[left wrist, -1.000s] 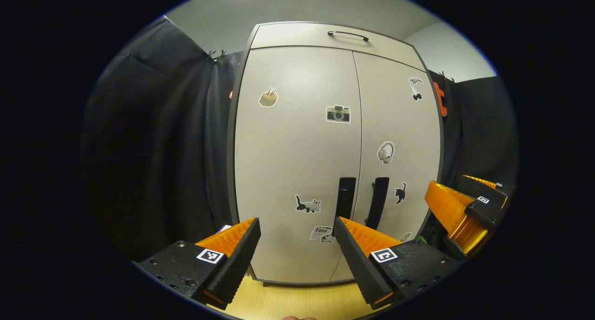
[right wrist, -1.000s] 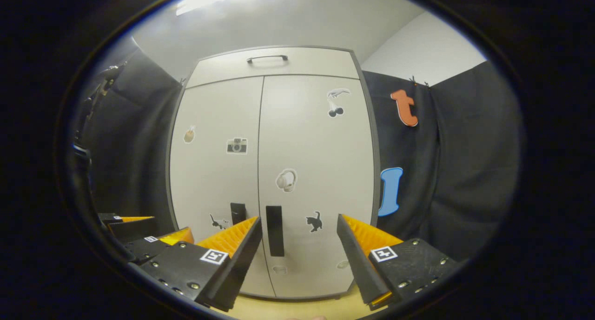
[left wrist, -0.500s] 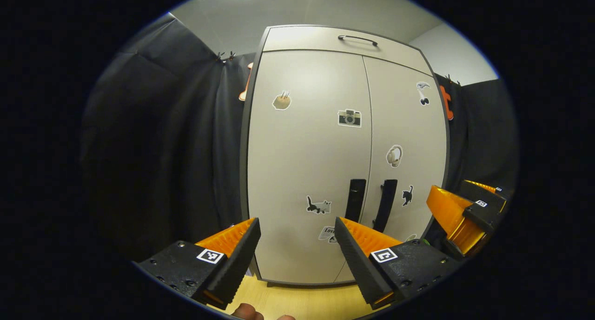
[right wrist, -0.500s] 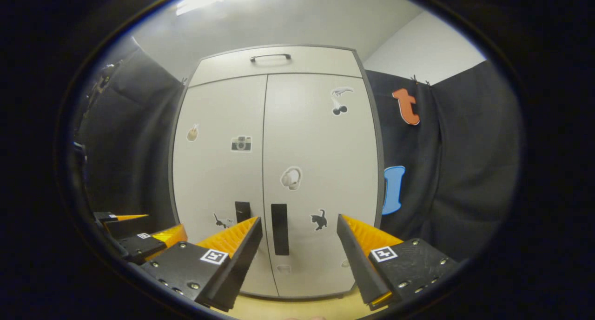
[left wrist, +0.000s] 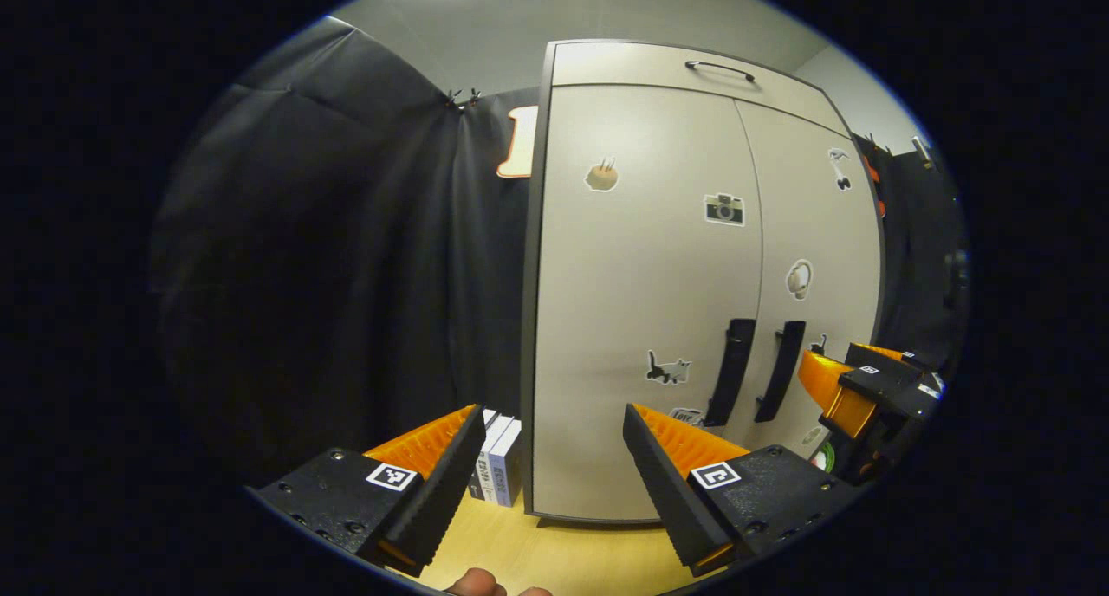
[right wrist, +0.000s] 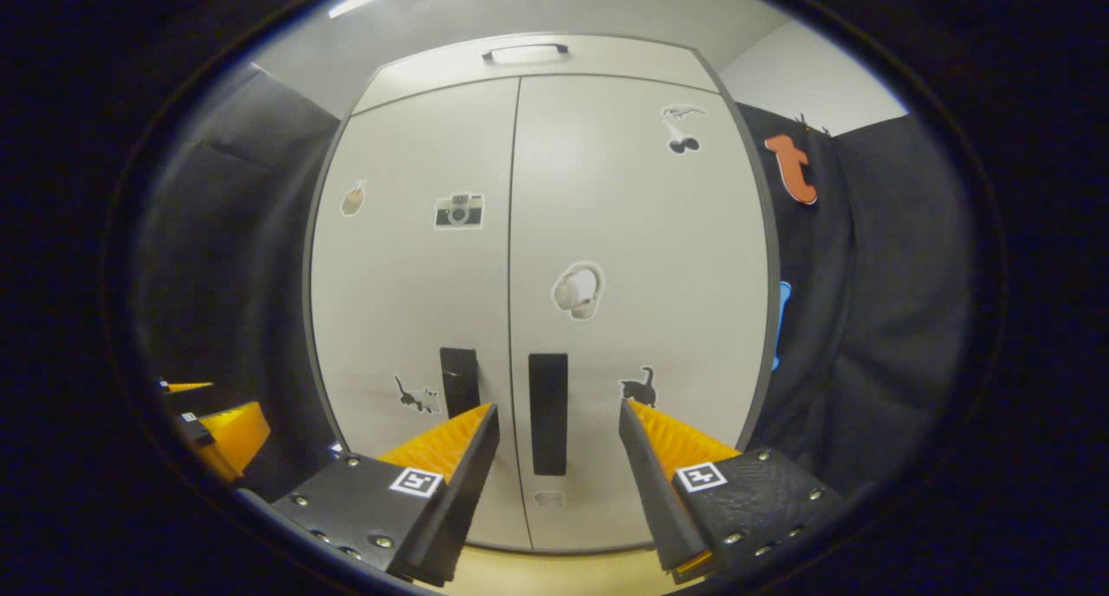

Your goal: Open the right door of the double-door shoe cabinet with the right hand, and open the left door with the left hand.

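Here both doors of the pale grey double-door shoe cabinet are shut — the right gripper, jaws open, faces its right black bar handle; the left gripper, jaws open, points at the cabinet's left edge.

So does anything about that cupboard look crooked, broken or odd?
Nothing stands out. Both doors of the shoe cabinet sit shut and flush, the two black handles hang straight, and the stickers lie flat.

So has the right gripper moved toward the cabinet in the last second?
Yes. In the right gripper view the right door's handle looms larger and sits centred between the open right gripper, so it has closed in.
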The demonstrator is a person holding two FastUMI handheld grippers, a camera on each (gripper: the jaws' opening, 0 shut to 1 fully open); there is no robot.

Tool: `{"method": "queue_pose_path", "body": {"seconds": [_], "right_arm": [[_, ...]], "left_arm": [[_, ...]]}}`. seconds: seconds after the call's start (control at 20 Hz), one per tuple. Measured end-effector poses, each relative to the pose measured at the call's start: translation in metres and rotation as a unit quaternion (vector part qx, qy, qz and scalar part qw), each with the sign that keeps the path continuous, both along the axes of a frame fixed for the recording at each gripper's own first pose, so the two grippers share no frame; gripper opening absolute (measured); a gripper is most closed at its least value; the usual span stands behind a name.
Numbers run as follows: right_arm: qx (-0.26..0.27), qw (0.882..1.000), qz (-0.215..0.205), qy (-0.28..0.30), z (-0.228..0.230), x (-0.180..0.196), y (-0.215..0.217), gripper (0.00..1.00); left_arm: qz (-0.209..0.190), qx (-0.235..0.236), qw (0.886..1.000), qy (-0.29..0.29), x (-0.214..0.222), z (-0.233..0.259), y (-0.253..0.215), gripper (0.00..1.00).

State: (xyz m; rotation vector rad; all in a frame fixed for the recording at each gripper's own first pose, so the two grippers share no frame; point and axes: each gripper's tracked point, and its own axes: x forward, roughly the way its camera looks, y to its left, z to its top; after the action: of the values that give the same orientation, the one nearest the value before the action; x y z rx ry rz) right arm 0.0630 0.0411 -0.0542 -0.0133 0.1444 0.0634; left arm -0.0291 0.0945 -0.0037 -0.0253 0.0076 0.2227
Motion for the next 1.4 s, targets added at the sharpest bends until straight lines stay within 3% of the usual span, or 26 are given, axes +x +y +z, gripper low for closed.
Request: {"method": "queue_pose_path", "body": {"seconds": [0.1,0.4,0.45,0.5,0.65,0.7,0.85,0.9,1.4], "right_arm": [[-0.009,1.0,-0.004,0.003,-0.008,0.015,0.001,0.66],[-0.026,0.999,-0.009,0.019,-0.03,0.043,0.003,0.65],[-0.028,0.999,-0.012,0.02,-0.03,0.042,0.004,0.61],[-0.034,0.999,-0.015,0.019,-0.033,0.051,0.004,0.47],[-0.035,0.999,-0.008,0.028,-0.046,0.072,0.01,0.46],[-0.027,0.999,-0.014,0.022,-0.038,0.055,0.01,0.32],[-0.036,0.999,-0.017,0.021,-0.039,0.053,0.01,0.32],[-0.029,0.999,-0.016,0.015,-0.039,0.057,0.01,0.26],[-0.023,1.0,0.008,0.016,-0.04,0.053,0.01,0.26]], "left_arm": [[0.023,0.001,1.0,0.003,-0.005,-0.002,0.018,0.99],[0.074,-0.01,0.997,0.019,-0.015,-0.015,0.057,0.99],[0.079,-0.013,0.997,0.022,-0.015,-0.018,0.06,0.99],[0.083,-0.014,0.996,0.025,-0.016,-0.02,0.063,0.99],[0.093,-0.013,0.995,0.032,-0.019,-0.025,0.07,0.99],[0.096,-0.015,0.995,0.034,-0.02,-0.026,0.071,0.98],[0.106,-0.02,0.993,0.04,-0.025,-0.033,0.077,0.98],[0.109,-0.021,0.993,0.045,-0.028,-0.036,0.079,0.99],[0.108,-0.024,0.992,0.062,-0.047,-0.048,0.07,0.99]]}}
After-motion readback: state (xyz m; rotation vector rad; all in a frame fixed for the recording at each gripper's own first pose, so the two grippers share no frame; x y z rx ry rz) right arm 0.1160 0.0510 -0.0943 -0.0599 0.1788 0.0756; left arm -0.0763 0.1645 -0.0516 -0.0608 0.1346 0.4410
